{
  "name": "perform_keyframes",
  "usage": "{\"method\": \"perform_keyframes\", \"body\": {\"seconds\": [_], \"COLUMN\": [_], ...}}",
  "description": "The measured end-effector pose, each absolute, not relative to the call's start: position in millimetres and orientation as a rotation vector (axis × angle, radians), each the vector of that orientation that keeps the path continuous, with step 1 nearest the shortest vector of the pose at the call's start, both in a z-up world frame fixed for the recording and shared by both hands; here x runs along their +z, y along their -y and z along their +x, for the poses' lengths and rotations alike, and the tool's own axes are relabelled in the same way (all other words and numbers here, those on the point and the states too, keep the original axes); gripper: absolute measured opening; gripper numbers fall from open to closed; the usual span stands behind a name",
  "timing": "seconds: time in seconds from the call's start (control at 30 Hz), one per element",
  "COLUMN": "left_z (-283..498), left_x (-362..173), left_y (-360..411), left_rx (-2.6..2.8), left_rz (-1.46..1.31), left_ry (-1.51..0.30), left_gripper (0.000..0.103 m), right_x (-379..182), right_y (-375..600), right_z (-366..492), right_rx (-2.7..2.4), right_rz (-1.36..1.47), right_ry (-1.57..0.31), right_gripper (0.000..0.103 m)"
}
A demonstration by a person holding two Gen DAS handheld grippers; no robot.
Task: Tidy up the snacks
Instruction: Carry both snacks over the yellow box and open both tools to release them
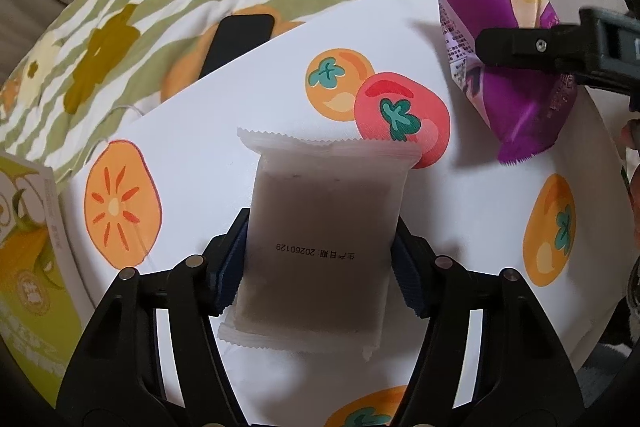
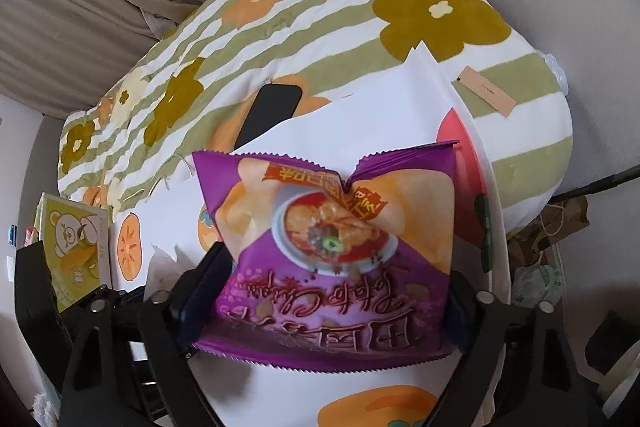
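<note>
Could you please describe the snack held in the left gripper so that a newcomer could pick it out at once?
Start at the white persimmon-printed sheet spread over the striped floral bedding. Above its middle, the left gripper clamps a frosted translucent snack packet with a dark filling. Unlike the glossy purple potato-chip bag, it carries only a printed date.

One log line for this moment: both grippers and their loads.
left gripper: shut on white packet | right gripper: shut on purple chip bag | both over fruit-print sheet

Black hand-held gripper (image 1: 320, 267) arms, silver pivot pins, ribbed blue pads (image 1: 228, 267)
</note>
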State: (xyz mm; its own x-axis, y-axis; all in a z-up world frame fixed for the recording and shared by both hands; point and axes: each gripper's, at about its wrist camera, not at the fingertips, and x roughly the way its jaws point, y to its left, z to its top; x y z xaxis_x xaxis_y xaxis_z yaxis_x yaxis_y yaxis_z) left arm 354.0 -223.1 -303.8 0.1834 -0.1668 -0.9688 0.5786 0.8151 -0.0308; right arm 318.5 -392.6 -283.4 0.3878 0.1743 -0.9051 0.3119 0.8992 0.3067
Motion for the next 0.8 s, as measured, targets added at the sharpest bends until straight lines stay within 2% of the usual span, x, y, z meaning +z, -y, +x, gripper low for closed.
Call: {"method": "perform_keyframes", "body": {"seconds": [0.07, 0.13, 0.43, 0.8], "left_z": [353.1, 351.1, 340.7, 303.3], "left_x": [-301.4, -295.9, -237.0, -117.5], "left_y": [220.5, 218.3, 198.8, 111.8], "left_rx": [-0.536, -0.532, -0.45, -0.279], "left_rz": [0.356, 0.328, 0.195, 0.001], "left_ry": [-1.29, -1.282, -1.202, -1.005], "left_gripper": [0.06, 0.06, 0.06, 0.06], "right_x": [-281.8, -280.8, -233.9, -141.3], "right_y": [392.0, 393.6, 385.8, 309.2], "right_z": [317.6, 316.1, 305.0, 288.0], "right_rx": [-0.083, -0.074, -0.039, 0.162], "right_rz": [0.469, 0.48, 0.386, 0.22], "right_ry": [-1.172, -1.168, -1.085, -0.962], "right_gripper": [0.072, 0.071, 0.07, 0.07]}}
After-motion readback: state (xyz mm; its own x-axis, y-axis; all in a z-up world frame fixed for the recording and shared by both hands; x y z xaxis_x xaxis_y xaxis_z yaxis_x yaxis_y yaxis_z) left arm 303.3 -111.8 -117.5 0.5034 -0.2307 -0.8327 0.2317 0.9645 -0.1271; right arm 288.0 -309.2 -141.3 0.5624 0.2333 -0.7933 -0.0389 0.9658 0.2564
